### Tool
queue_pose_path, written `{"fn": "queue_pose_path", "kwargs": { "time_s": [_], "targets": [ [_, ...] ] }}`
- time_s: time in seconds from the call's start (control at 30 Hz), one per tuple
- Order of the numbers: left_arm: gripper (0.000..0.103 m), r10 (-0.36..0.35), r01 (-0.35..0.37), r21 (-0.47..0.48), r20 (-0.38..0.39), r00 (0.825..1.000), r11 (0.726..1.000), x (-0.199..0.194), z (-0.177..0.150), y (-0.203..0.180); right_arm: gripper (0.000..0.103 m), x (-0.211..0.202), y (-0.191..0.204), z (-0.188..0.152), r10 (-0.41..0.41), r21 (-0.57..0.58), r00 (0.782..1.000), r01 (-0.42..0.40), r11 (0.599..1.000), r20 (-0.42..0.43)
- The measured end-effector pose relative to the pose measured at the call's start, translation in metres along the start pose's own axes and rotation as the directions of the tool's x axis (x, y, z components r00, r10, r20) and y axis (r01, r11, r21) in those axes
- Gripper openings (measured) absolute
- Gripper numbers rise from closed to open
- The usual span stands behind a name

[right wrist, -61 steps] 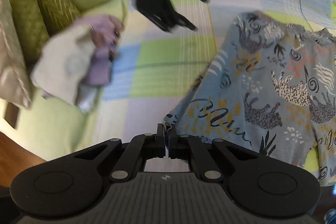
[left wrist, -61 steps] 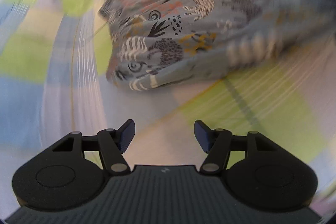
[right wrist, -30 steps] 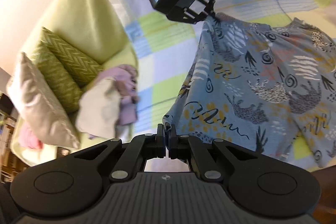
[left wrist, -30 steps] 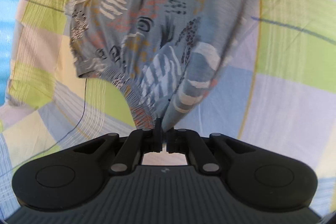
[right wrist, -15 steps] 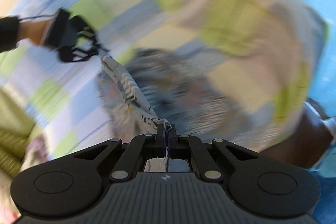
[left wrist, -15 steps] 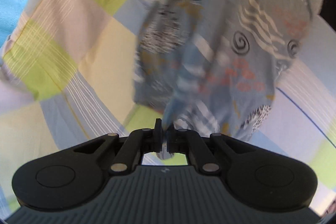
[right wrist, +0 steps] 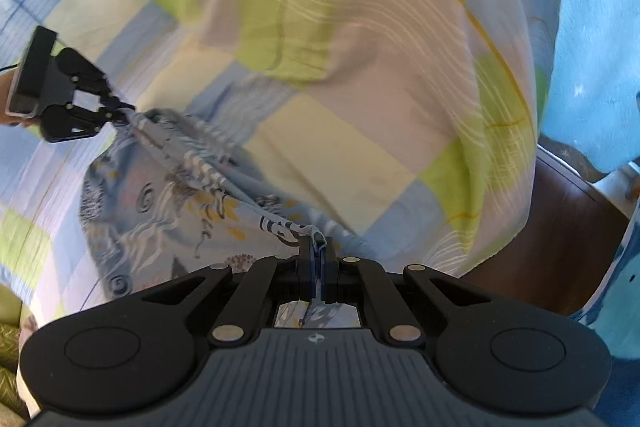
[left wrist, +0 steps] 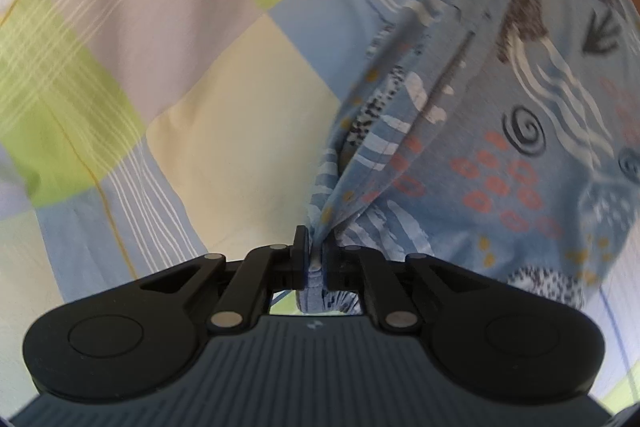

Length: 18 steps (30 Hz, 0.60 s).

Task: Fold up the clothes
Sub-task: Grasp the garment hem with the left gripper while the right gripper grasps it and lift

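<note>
A blue printed garment with animal, swirl and dot patterns hangs above the checked bedsheet. My left gripper is shut on one bunched corner of it. My right gripper is shut on another corner, and the hem runs taut from there to the left gripper, seen at the left of the right wrist view. The rest of the garment sags below that stretched edge, partly blurred.
The bedsheet in green, blue, cream and lilac squares covers the bed. A dark wooden edge shows at the bed's right side, with a blue floor beyond. A green cushion corner peeks in at the lower left.
Both grippers have lifted the garment off the bed and swung it round. Its held edge is now stretched between them, and the cloth hangs instead of lying flat.
</note>
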State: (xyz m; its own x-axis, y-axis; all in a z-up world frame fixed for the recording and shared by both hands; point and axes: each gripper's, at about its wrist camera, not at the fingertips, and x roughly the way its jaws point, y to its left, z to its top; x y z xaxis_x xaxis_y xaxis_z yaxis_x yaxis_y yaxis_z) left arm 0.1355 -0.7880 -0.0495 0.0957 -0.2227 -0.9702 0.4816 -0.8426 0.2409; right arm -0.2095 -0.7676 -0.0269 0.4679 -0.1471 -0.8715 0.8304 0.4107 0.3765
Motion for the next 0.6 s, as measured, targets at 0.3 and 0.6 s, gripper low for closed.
{"fn": "queue_pose_path", "kwargs": {
  "time_s": [0.3,0.6],
  "targets": [
    [0.005,-0.012,0.018,-0.103,0.058,0.998,0.995,-0.011,-0.006,0.015,0.001,0.007,-0.011,-0.003,-0.014,0.034,1.0,0.013,0.999,0.015],
    [0.038,0.045,-0.036,-0.304,0.023,0.999,0.952,-0.012,-0.015,0.033,0.023,0.012,-0.025,-0.008,-0.103,0.047,0.993,0.105,0.993,-0.053]
  ]
}}
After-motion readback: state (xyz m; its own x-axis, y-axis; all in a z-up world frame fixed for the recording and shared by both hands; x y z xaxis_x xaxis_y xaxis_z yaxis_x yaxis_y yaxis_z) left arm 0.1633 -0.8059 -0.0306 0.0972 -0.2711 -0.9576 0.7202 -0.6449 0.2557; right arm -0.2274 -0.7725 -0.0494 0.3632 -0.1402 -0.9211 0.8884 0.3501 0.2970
